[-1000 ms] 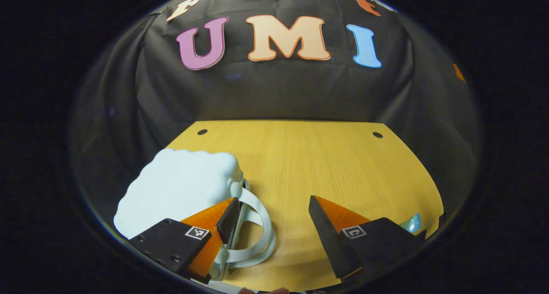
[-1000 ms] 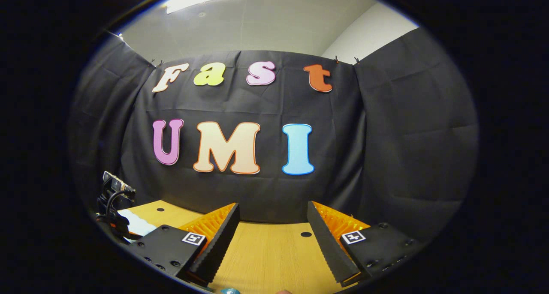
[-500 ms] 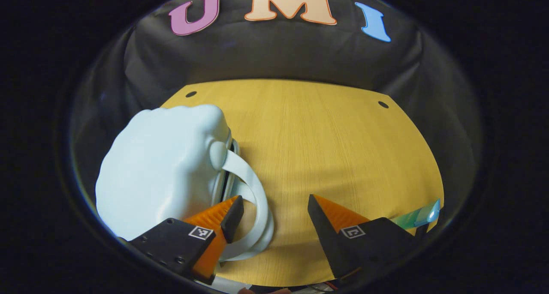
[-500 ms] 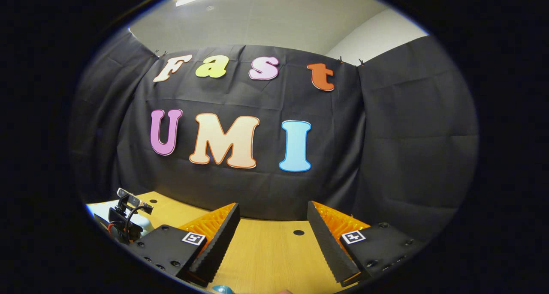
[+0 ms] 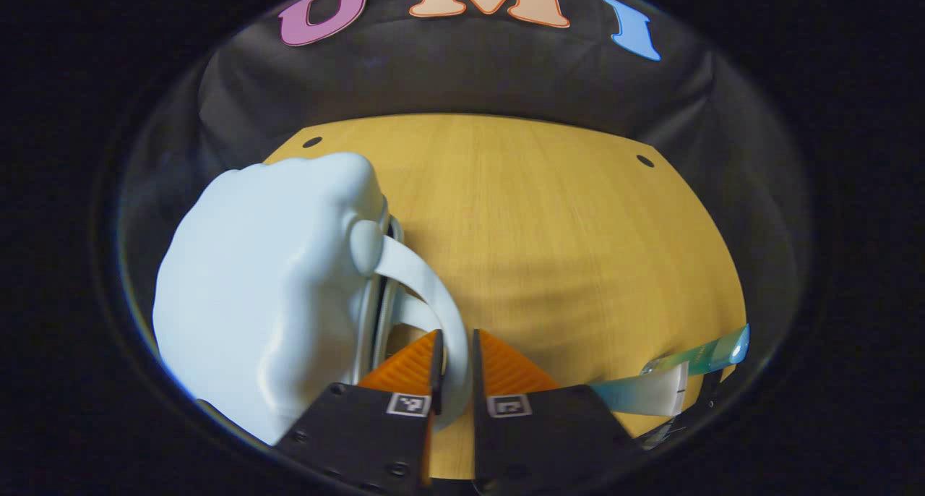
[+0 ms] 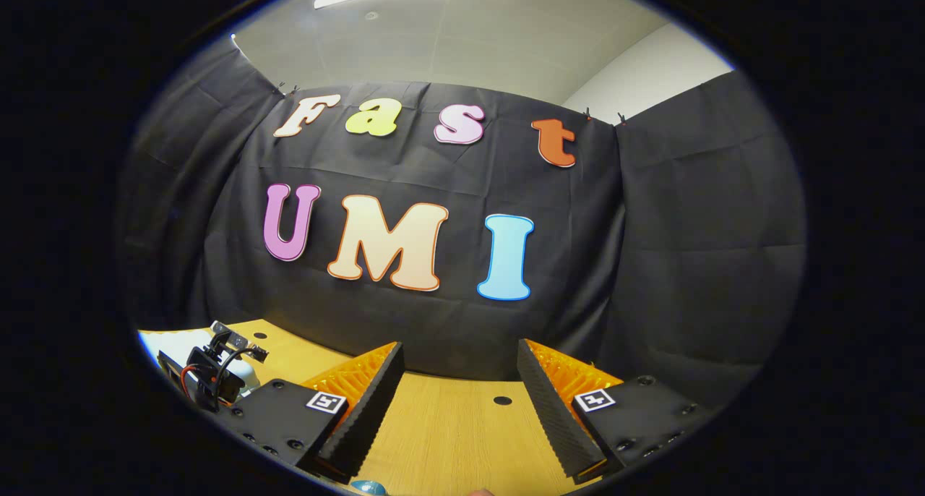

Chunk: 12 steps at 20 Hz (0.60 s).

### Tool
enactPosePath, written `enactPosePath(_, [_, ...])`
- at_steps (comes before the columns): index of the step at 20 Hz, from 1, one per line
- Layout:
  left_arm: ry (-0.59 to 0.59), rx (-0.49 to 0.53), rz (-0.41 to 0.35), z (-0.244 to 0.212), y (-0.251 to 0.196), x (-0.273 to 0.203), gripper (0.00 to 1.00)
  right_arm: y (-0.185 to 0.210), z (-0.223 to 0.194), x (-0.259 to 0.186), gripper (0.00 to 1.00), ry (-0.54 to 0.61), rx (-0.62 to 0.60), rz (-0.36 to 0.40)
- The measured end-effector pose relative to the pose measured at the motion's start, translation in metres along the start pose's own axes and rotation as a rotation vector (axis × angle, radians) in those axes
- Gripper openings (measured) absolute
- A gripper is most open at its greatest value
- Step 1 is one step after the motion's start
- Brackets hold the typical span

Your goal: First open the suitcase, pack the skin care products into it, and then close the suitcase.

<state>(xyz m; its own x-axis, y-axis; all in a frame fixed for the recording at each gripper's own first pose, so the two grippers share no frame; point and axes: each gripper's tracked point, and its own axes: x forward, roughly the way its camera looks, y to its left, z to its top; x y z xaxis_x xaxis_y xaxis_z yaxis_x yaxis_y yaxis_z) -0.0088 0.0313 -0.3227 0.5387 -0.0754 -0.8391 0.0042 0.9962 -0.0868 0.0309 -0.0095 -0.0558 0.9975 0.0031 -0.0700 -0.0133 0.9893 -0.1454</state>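
A pale blue, cloud-shaped suitcase (image 5: 267, 286) lies shut on the wooden table (image 5: 549, 228) at the left of the left gripper view. Its white handle (image 5: 433, 293) arches out to the right. My left gripper (image 5: 455, 362) is shut on that handle, one finger on each side of the strap. A skin care tube (image 5: 672, 377) with a green-blue end lies at the table's right front edge. In the right gripper view my right gripper (image 6: 459, 402) hangs open above the table with nothing between its fingers, and the left gripper's body (image 6: 213, 369) stands by the suitcase at far left.
Black cloth walls close the table's far side and both flanks. Two small dark holes (image 5: 643, 161) mark the table's far corners. Bare wood stretches from the suitcase to the right edge. A small blue-green object (image 6: 368, 487) peeks in at the bottom edge of the right gripper view.
My left gripper has moved forward and down onto the suitcase handle and gone from open to shut on it. The right gripper has stayed open and turned slightly.
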Motion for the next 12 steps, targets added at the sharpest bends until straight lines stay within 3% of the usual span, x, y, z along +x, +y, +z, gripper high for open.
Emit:
enactPosePath(1, [0.007, 0.020, -0.012, 0.001, 0.000, -0.007, 0.10, -0.001, 0.002, -0.001, 0.99, -0.008, 0.001, -0.004])
enactPosePath(4, [0.031, 0.067, -0.006, -0.001, 0.001, -0.008, 0.07, -0.005, 0.013, -0.004, 1.00, -0.044, 0.021, -0.015])
enactPosePath(7, [-0.014, 0.099, 0.053, 0.012, 0.003, -0.020, 0.02, -0.008, 0.019, -0.006, 0.99, -0.070, 0.022, -0.018])
enactPosePath(12, [-0.049, 0.121, 0.038, 0.034, 0.009, -0.057, 0.01, -0.004, 0.021, -0.010, 0.98, -0.082, 0.034, -0.006])
